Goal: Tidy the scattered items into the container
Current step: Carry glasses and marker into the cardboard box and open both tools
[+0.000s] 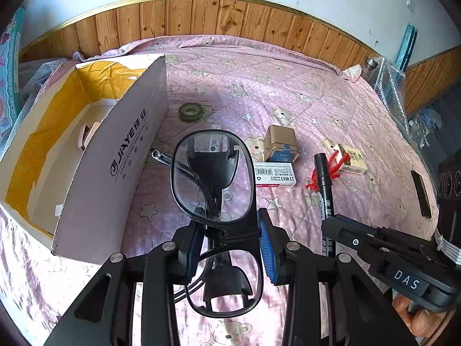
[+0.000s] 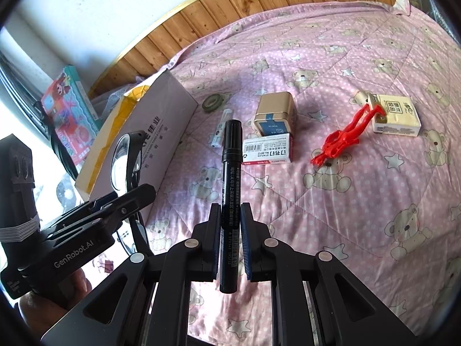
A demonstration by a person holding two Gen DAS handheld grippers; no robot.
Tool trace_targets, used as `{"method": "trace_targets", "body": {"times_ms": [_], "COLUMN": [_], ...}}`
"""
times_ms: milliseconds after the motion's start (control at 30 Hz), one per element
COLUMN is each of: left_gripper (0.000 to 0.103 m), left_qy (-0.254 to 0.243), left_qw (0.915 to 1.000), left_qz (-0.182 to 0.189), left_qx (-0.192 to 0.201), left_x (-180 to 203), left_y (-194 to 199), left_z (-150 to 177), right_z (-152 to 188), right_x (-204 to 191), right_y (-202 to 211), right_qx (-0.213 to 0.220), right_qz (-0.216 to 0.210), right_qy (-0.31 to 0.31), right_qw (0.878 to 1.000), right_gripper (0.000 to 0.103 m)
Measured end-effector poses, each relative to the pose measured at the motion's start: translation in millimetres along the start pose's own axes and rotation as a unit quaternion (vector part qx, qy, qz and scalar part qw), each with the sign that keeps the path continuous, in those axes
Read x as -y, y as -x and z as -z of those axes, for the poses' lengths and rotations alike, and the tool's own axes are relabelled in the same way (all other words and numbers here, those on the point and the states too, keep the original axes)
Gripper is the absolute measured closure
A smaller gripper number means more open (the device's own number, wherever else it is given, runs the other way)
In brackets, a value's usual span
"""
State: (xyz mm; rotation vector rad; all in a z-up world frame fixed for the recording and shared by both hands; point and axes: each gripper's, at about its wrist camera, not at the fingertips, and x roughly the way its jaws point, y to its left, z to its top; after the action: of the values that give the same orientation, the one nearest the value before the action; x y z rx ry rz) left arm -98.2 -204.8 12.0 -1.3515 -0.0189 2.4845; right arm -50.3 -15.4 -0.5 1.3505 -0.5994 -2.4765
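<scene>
My left gripper (image 1: 229, 230) is shut on a pair of black-framed glasses (image 1: 211, 174), held above the bed just right of the open cardboard box (image 1: 109, 155). The same glasses (image 2: 126, 155) show edge-on in the right wrist view, in front of that box (image 2: 161, 121). My right gripper (image 2: 230, 216) is shut on a black marker (image 2: 230, 173), which points forward over the bed. In the left wrist view this marker (image 1: 324, 178) and the right gripper (image 1: 350, 230) appear at the right. The box holds a small pale item (image 1: 86, 137).
On the pink bear-print bedspread (image 2: 360, 201) lie a green tape roll (image 1: 190, 112), a gold tin (image 2: 275, 114), a staples box (image 2: 266, 151), a red clip (image 2: 343, 135), a cream packet (image 2: 396, 115), a white tube (image 2: 220, 128) and a metal wrench end (image 1: 160, 155). A wooden panelled wall (image 1: 216, 17) is behind.
</scene>
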Motion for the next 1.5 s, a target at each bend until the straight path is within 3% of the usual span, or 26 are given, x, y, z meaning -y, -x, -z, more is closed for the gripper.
{"method": "trace_targets", "body": {"times_ms": [867,1500], "left_gripper": [0.066,0.066], "left_qy": [0.053,0.095], "left_qw": [0.9971,0.9910], "left_qz": [0.013,0.017], "left_qx": [0.053,0.093], "left_x": [-41.2,-86.9], "left_y": [49.7,71.3], "left_z": [-12.2,-34.9], "right_z": [-18.3,-46.1], "right_x": [-61.0,-111.9], "right_y": [8.6,-10.7], "right_qx": [0.016,0.014], "right_qz": [-0.009,-0.017], "right_qy": [0.071,0.121], "right_qw": [0.997,0.992], "right_gripper": [0.089,0.089]}}
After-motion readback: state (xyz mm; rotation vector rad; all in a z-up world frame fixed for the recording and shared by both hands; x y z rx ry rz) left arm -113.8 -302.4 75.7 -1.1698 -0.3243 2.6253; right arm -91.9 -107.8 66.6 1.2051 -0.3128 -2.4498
